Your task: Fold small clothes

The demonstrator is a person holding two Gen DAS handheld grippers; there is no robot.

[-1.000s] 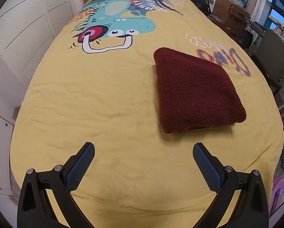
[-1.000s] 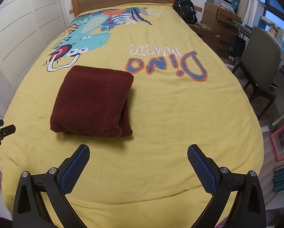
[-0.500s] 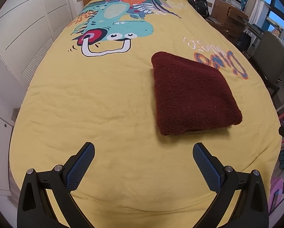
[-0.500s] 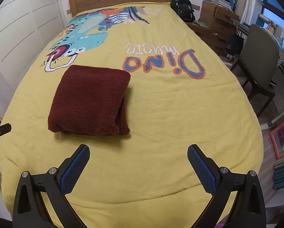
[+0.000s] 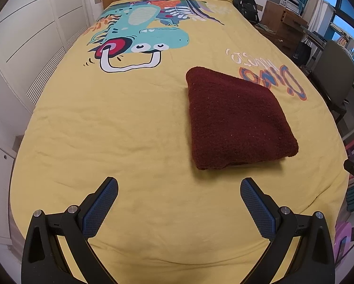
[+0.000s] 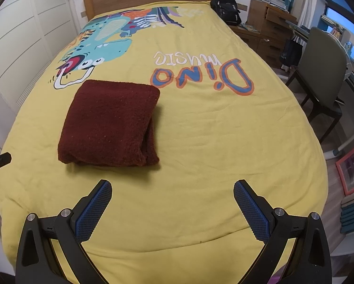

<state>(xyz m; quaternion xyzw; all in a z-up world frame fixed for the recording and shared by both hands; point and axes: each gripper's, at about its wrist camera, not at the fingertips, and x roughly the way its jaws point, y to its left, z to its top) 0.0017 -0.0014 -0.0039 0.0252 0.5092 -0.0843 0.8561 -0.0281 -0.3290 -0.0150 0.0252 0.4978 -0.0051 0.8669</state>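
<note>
Yellow dinosaur bedspread (image 5: 129, 130) under folded maroon garment (image 5: 236, 120), possibly a sweater; both tools wide, empty

maroon cloth (image 5: 238, 120), yellow dinosaur-print bedspread (image 5: 120, 127)

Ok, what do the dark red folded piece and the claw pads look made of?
The dark red folded piece looks like thick fleece or terry: nubbly, matte pile, soft rounded folds. The right claw pads look like blue rubber or plastic with a fine grid texture; which one is unclear.

Dark red fuzzy garment (image 5: 236, 120), folded into a thick square, flat on bed.
</note>
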